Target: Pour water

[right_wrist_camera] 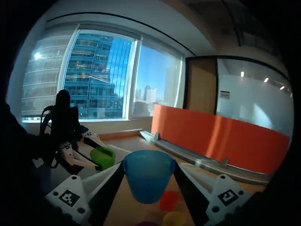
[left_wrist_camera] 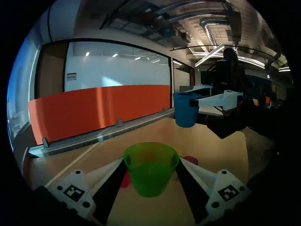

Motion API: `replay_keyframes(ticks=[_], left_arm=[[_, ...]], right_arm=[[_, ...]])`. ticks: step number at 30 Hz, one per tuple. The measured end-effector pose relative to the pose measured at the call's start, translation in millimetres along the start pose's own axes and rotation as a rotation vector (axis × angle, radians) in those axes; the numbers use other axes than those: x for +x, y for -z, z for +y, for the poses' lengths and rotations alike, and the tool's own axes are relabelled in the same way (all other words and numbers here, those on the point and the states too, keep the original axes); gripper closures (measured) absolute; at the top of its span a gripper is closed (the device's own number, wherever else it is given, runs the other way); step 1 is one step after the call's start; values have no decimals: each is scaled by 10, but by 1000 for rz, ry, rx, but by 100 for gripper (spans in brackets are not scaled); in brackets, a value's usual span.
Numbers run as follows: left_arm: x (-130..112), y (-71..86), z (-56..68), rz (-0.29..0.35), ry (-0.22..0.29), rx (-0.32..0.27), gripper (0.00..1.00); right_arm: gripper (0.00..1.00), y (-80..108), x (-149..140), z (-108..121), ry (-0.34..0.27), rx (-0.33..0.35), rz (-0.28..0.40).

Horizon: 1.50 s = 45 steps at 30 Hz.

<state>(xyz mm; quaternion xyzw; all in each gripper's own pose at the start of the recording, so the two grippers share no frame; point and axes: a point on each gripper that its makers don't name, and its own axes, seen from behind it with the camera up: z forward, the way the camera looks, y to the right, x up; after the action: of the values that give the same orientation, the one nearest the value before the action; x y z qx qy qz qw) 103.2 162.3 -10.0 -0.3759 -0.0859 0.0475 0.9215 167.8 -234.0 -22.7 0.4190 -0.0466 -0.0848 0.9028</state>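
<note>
Clamping a green plastic cup (left_wrist_camera: 151,179), the left hand-held gripper (left_wrist_camera: 151,162) sees the blue plastic cup (left_wrist_camera: 185,111), clamped by the right hand-held gripper (right_wrist_camera: 148,165), at one o'clock.

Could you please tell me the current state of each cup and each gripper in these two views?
Green cup: upright, gripped on both sides.
Blue cup: upright, gripped, not tilted for pouring.
Left gripper: shut on the green cup.
Right gripper: shut on the blue cup.
Small red cup: on the table, ungripped.
</note>
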Motion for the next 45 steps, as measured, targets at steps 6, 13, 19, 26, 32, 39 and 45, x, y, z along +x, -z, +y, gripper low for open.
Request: replay_keyframes(ticks=[6, 13, 19, 26, 32, 39, 45], left_arm=[[-150, 16, -35, -38, -5, 10, 13], [-395, -1, -51, -92, -16, 13, 13], [-621, -45, -39, -144, -18, 9, 13], [-886, -76, -47, -197, -15, 10, 13], [-1121, -65, -78, -247, -18, 12, 13], [-1342, -48, -105, -290, 0, 6, 13], [-1507, -50, -112, -320, 11, -3, 13]], right_arm=[[8, -82, -174, -93, 3, 24, -30], [8, -180, -431, -180, 4, 52, -81], [8, -251, -704, -264, 29, 73, -140], [8, -346, -1021, -369, 53, 101, -209], [8, -430, -1271, -450, 57, 126, -263], [8, -532, -1530, -541, 61, 151, -317], [8, -602, -1752, -611, 58, 168, -364]])
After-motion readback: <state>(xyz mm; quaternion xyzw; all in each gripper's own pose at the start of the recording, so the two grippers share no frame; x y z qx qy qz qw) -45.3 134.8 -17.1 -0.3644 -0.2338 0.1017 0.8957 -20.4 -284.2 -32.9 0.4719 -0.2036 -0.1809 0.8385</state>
